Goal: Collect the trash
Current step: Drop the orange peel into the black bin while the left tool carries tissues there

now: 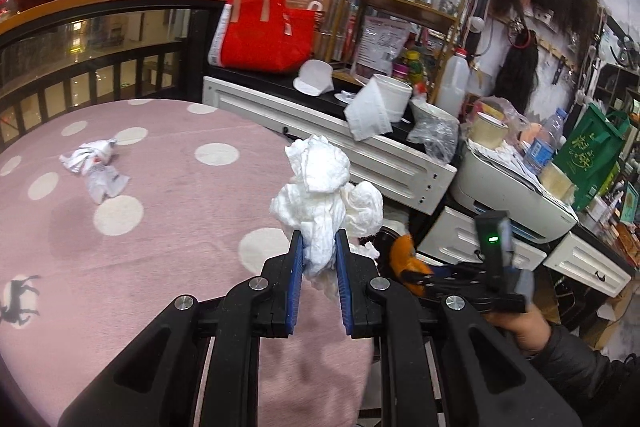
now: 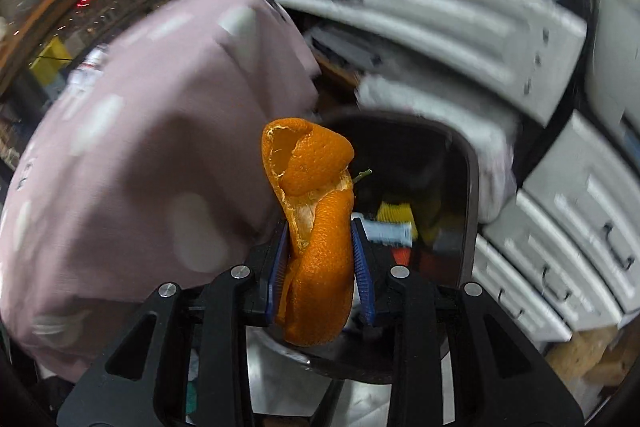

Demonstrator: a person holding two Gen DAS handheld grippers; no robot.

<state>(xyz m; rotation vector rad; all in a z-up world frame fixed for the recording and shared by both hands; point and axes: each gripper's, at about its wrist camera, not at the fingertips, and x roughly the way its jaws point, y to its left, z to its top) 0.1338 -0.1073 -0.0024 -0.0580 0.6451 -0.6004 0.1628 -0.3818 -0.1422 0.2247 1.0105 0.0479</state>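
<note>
My left gripper (image 1: 319, 239) is shut on a crumpled white tissue wad (image 1: 324, 187) and holds it above the right edge of the pink dotted tablecloth (image 1: 160, 235). A crumpled printed wrapper (image 1: 96, 167) lies on the cloth at the far left. My right gripper (image 2: 320, 231) is shut on a curled orange peel (image 2: 316, 227) and holds it over a dark trash bin (image 2: 460, 163) with rubbish inside. The right gripper with the peel also shows in the left wrist view (image 1: 408, 263), low beside the table.
White drawer cabinets (image 1: 360, 147) stand right of the table, topped with a red bag (image 1: 268, 31), cups, bottles and a printer (image 1: 512, 195). A dark railing (image 1: 100, 67) runs behind the table. The bin sits between the table and the drawers (image 2: 560, 227).
</note>
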